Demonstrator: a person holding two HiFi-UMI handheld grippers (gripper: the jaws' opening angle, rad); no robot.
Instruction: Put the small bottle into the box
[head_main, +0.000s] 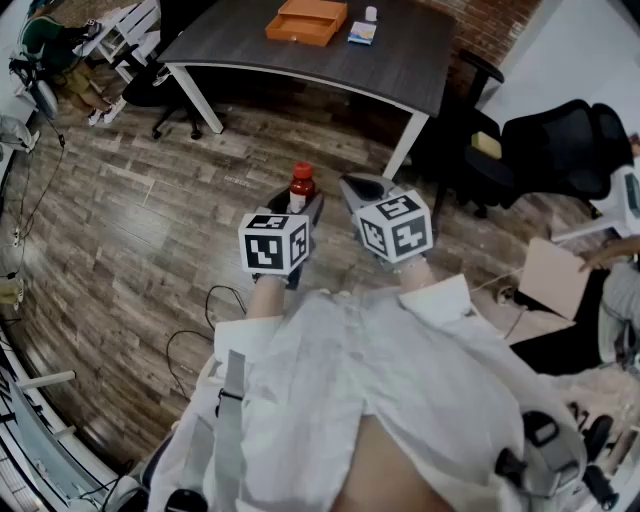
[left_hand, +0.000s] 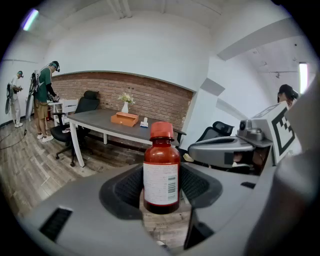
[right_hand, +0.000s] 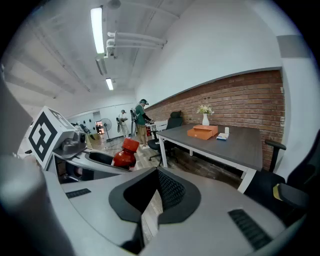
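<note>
Left gripper (left_hand: 161, 192): jaws stand wide, clamped on a small brown bottle (left_hand: 161, 172) with a red screw cap and a white printed label. The bottle is upright and held off the wood-plank floor (head_main: 150, 230). Right gripper (right_hand: 154, 195): jaws almost together with only a thin slit between the black pads, nothing in it.

Head view: both grippers sit at frame centre, side by side, the left gripper (head_main: 300, 207) with the bottle (head_main: 301, 188) just left of the right gripper (head_main: 362, 192). An orange rectangular box (head_main: 307, 21) lies on a dark grey table (head_main: 300, 65) at the top of the frame, well apart from the bottle.

Left gripper view only: label barcode is legible as a barcode, and two people stand at far left. The box (left_hand: 124, 118) is behind the bottle, upper left of it.

Right gripper view only: bottle (right_hand: 124, 154) seen from the side at left centre, with the box (right_hand: 202, 132) at right centre. Both gripper views, not the head view, show a white vase (right_hand: 205, 119) with flowers behind the box.
</note>
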